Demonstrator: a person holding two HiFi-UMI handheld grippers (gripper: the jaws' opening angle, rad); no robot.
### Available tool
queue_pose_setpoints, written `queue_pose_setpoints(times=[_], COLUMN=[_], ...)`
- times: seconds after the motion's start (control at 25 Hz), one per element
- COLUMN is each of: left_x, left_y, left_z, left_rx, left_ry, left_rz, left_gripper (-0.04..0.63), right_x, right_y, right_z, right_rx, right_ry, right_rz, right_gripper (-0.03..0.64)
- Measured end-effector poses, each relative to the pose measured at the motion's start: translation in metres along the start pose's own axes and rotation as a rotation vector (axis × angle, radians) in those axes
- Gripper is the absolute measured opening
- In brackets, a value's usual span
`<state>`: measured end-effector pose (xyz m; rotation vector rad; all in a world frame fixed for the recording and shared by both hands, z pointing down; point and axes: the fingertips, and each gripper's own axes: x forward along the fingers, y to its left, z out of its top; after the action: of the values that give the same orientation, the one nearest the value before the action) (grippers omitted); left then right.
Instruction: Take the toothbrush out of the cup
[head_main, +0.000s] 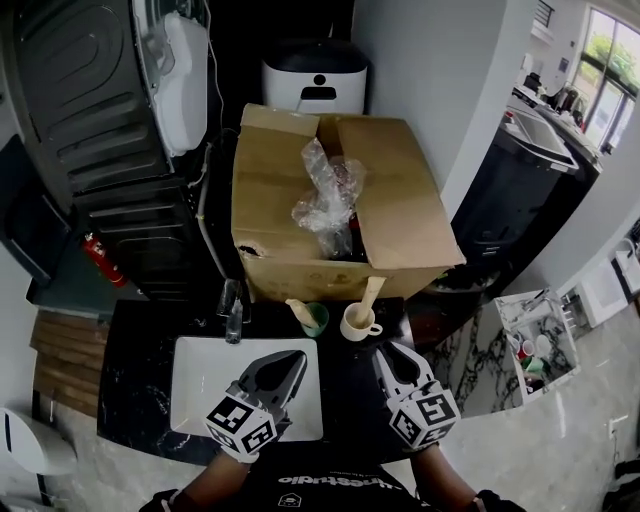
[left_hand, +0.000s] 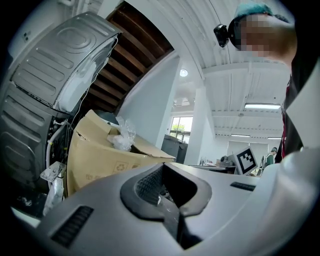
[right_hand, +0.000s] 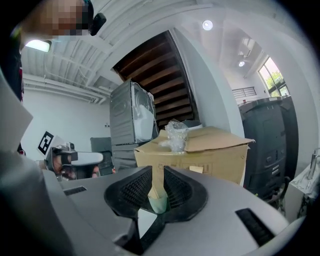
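On the black counter (head_main: 345, 372), head view: toothbrush (head_main: 372, 292) stands in the white cup (head_main: 356, 325), just right of a green cup (head_main: 316, 320); left gripper (head_main: 293, 360) and right gripper (head_main: 393, 355) near, clear of both. Left gripper view: jaws pressed together, empty. Right gripper view: jaws slightly spread, a cup with toothbrush seen beyond the gap, untouched.

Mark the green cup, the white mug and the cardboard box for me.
green cup (head_main: 319, 325), head view, on its outer wall.
white mug (head_main: 355, 332), head view, on its outer wall.
cardboard box (head_main: 275, 190), head view, on its left top flap.
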<state>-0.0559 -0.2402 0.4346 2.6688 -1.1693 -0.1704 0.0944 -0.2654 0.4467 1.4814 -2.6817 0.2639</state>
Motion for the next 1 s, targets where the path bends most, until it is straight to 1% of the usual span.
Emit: queue_pose_setpoints(times=[0.08, 0.16, 0.32, 0.56, 0.76, 0.88, 1.0], left_x=[0.003, 0.005, 0.005, -0.002, -0.005, -0.004, -0.006], left_y=[0.0, 0.001, 0.007, 0.017, 0.023, 0.026, 0.029], left_z=[-0.002, -0.005, -0.007, -0.011, -0.018, -0.023, -0.029], left_rx=[0.004, 0.005, -0.006, -0.009, -0.017, -0.021, -0.029], left_ry=[0.004, 0.007, 0.014, 0.018, 0.037, 0.052, 0.066], left_rz=[0.01, 0.019, 0.067, 0.13, 0.164, 0.175, 0.189], left_gripper=[0.015, 0.015, 0.015, 0.015, 0.015, 0.015, 0.015], right_x=[0.01, 0.02, 0.044, 0.086, 0.114, 0.128, 0.14], right_y=[-0.01, -0.021, -0.043, -0.076, -0.096, -0.107, -0.114], right_z=[-0.008, -0.016, -0.034, -0.081, -0.112, -0.124, -0.128], right_rx=[0.003, 0.01, 0.014, 0.026, 0.04, 0.048, 0.064], right_ry=[0.017, 0.033, 0.077, 0.176, 0.248, 0.272, 0.275], right_rz=[0.003, 0.003, 0.007, -0.005, -0.025, -0.044, -0.066], right_gripper=[0.102, 0.134, 0.171, 0.179, 0.179, 0.179, 0.179])
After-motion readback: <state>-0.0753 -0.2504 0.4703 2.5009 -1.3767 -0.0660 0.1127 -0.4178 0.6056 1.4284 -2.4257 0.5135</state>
